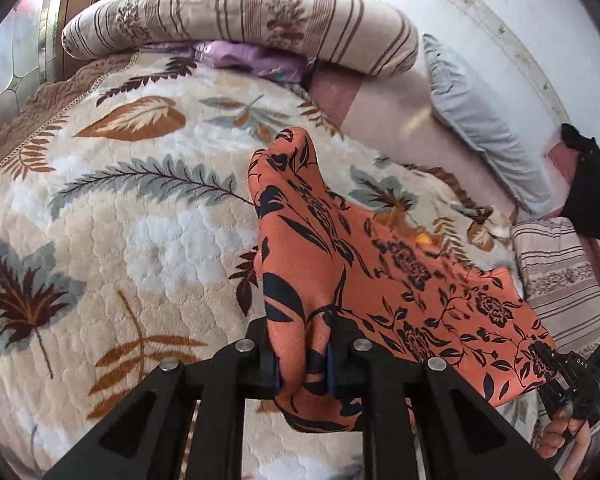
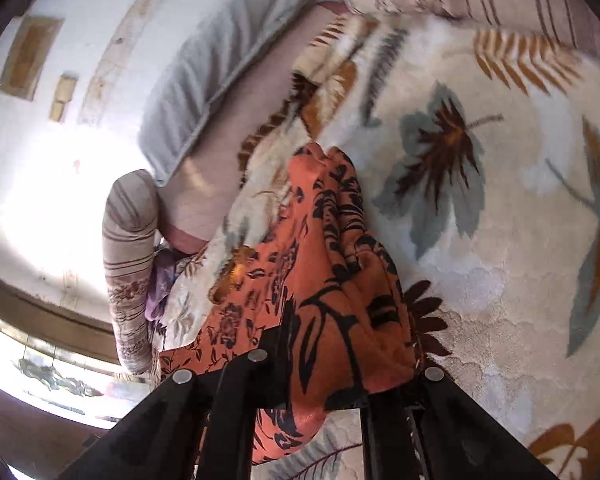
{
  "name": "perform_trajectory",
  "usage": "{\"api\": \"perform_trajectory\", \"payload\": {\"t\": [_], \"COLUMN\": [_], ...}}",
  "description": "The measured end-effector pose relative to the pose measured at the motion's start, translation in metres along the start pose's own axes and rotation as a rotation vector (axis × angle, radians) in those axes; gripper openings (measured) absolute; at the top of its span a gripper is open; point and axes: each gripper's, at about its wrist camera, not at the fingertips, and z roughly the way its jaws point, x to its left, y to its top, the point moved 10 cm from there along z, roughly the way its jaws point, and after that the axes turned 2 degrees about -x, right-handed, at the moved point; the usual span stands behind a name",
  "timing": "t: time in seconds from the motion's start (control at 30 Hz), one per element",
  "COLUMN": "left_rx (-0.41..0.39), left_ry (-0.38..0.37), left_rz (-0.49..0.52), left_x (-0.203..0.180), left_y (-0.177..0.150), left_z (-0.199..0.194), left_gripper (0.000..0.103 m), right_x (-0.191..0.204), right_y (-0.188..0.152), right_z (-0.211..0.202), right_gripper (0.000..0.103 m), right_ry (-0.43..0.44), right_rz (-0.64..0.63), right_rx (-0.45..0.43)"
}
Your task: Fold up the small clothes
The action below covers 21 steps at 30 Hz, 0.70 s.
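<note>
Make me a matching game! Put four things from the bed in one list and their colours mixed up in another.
Things:
1. small garment
2. pillow
3. blanket
4. rolled quilt

Colours:
A. beige with brown stripes
B. orange with black flowers
C. cream with big leaves
D. plain pale grey

Pairs: 1-B, 2-D, 3-C, 4-A
</note>
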Motion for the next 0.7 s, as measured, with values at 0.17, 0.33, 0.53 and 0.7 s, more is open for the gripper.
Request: {"api": "perform_trajectory", "payload": {"t": [0.17,0.33,0.53,0.7], "left_rx": [0.053,0.12,0.018,0.053], "left_ry": [0.005,0.046,0.117,0.013], "left_rz": [-0.014,-0.076,0.001,0.081], "left_x": [0.023,0.08,0.075,0.038], "left_y": [-0.08,-0.143,-0.089,-0.083], "left_z": [-0.044,-0.028,-0.063,-0.057], "left_gripper": [0.025,0.045,0.048,0.052], "right_x": [-0.012,-0.126,-0.106,-0.031], "right_y": [-0.042,-0.128,-0.09,-0.06], "right_z": [-0.067,-0.076,-0.13,-0.116], "right_gripper": [0.011,0.023,0.026,0.036], "right_ry": [0.016,-0.117,-0.219,-0.076], "right_rz": [-0.03,0.097,-0.046,-0.213], "right_rx": [0.021,0.177,0.043,0.032]}}
